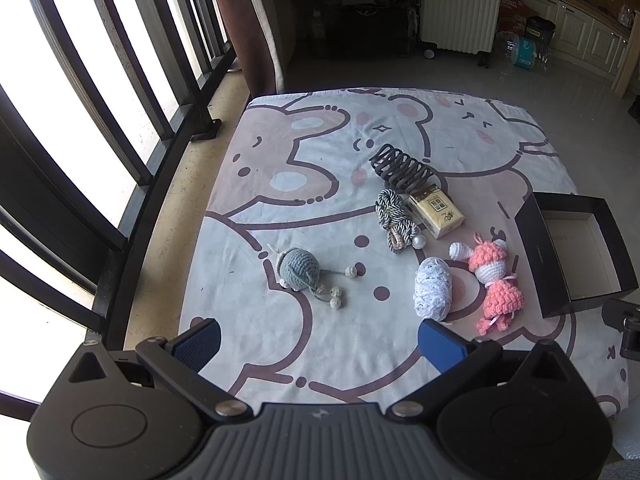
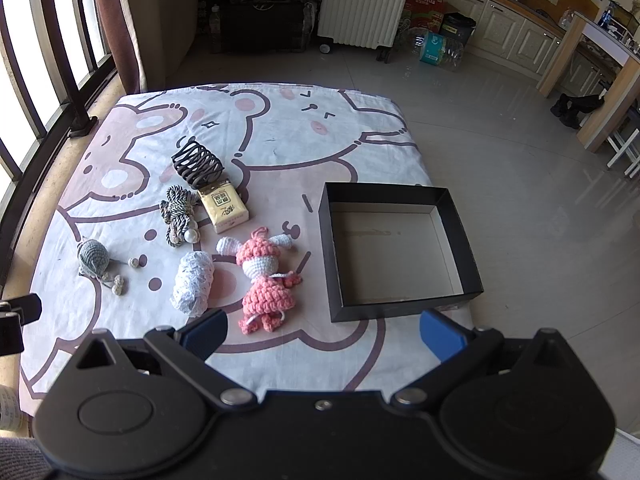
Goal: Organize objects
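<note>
Knobbly pink crochet doll [image 2: 266,276] beside square black box [image 2: 460,216].

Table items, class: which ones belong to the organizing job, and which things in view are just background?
For the job: black box, pink crochet doll, white crochet piece, grey crochet mouse, tissue pack, twisted cord, black hair clip.

Background: white suitcase, water bottles, curtain.

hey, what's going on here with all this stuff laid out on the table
A person holds two grippers, left gripper and right gripper, both open and empty above a cartoon-bear tablecloth. Nothing has been sorted: the black cardboard box is empty, while the pink crochet doll, white crochet bundle, grey crochet mouse and tan tissue packet lie outside it.
</note>
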Demonstrator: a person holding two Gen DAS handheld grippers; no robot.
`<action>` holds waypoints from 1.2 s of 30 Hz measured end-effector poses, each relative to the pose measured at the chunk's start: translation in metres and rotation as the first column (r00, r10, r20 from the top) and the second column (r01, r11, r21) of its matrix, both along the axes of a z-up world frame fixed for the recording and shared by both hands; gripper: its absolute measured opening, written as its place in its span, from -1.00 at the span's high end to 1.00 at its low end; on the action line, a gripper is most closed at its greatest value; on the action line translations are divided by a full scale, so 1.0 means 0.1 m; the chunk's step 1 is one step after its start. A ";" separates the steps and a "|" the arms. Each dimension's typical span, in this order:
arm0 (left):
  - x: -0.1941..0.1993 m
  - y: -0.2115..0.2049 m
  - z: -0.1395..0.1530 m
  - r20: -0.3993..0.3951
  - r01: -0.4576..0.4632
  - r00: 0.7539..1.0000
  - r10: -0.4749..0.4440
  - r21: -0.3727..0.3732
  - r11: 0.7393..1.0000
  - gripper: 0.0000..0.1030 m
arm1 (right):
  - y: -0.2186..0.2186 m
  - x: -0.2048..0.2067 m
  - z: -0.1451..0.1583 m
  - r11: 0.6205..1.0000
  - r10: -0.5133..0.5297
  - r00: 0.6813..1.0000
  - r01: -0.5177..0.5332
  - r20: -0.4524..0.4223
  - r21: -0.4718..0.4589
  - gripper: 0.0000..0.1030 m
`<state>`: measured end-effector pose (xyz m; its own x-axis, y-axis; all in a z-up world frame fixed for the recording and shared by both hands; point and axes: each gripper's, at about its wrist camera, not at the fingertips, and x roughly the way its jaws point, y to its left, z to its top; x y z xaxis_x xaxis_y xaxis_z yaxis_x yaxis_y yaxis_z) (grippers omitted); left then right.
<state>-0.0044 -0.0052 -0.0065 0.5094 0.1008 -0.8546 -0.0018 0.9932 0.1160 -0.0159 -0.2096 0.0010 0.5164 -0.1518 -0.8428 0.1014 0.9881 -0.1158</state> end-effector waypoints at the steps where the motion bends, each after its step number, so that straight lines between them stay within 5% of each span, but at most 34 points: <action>1: 0.00 0.00 0.00 0.000 0.000 1.000 0.000 0.000 1.000 -1.00 | -0.02 -0.01 -0.01 1.000 0.000 1.000 0.000 0.000 0.000 -1.00; 36: -0.02 -0.05 -0.04 -0.003 -0.001 1.000 0.001 -0.002 1.000 -1.00 | -0.03 -0.01 -0.02 1.000 -0.005 1.000 0.005 -0.004 -0.004 -1.00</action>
